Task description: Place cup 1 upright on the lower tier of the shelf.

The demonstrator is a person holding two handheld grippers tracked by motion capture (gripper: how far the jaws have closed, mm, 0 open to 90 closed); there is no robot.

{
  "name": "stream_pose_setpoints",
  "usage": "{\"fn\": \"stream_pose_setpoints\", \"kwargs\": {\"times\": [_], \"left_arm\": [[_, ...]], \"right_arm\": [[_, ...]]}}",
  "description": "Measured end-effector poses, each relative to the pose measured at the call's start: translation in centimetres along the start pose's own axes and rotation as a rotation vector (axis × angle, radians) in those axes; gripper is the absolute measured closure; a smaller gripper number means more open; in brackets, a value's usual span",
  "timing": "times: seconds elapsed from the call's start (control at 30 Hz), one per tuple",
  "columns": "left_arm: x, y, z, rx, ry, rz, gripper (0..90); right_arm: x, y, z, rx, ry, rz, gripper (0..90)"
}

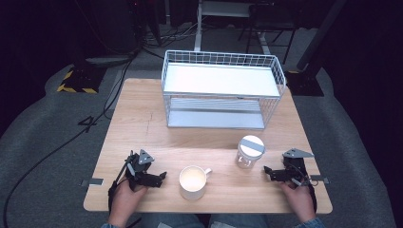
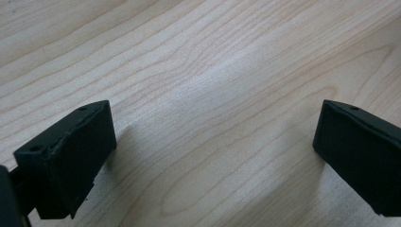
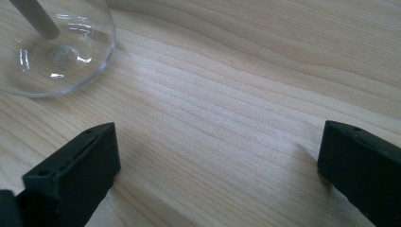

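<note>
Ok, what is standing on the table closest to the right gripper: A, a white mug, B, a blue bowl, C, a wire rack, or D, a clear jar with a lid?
D: the clear jar with its lid stands just left of the right gripper in the high view, and its glass base shows ahead of that gripper's open jaws; the white mug sits nearer the left gripper.

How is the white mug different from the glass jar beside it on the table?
The mug is opaque white with a side handle; the jar is clear glass with none. The mug is open on top, while the jar wears a white lid crossed by a grey strip. The mug stands nearer the left claw, the jar nearer the right claw. Both stand upright on the wooden table, untouched.
</note>
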State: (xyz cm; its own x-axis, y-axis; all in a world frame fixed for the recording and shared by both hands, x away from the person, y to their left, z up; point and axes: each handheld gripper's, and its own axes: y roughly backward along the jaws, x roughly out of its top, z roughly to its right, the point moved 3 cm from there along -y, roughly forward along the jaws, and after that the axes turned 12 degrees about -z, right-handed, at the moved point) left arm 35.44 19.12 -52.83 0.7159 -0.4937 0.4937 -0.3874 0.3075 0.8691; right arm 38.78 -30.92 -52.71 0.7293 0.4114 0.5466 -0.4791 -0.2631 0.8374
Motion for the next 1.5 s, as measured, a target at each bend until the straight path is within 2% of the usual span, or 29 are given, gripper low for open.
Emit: {"fn": "stream_pose_setpoints", "kwargs": {"times": [0.1,0.13,0.37,0.87,1.0,1.13,1.27,1.5], "left_arm": [[0.1,0.0,-0.1,0.004,-0.002,-0.002,0.6],[0.2,-0.1,0.0,0.014,0.021,0.002,0.5],[0.4,-0.2,0.0,0.020,0.041,0.001,0.5],[0.5,-0.3,0.1,0.031,0.048,0.005,0.4],[0.5,-0.3,0.1,0.030,0.048,0.005,0.4],[0.5,-0.3,0.1,0.031,0.048,0.005,0.4],[0.5,-0.3,0.1,0.030,0.049,0.006,0.4],[0.5,-0.3,0.1,0.030,0.049,0.005,0.4]], "right_arm": [[0.0,0.0,0.0,0.002,0.003,0.000,0.1],[-0.1,0.0,0.1,0.008,0.011,0.000,0.2],[-0.2,0.1,0.3,0.028,0.039,0.003,0.4],[-0.1,0.1,0.4,0.021,0.024,0.004,1.0],[-0.1,0.2,0.5,0.023,0.008,0.001,0.2],[0.2,1.1,0.5,0.031,0.009,0.039,0.0],[0.6,2.4,0.2,0.043,0.036,0.085,0.0],[1.5,4.1,-1.0,0.069,0.075,0.157,0.0]]}}
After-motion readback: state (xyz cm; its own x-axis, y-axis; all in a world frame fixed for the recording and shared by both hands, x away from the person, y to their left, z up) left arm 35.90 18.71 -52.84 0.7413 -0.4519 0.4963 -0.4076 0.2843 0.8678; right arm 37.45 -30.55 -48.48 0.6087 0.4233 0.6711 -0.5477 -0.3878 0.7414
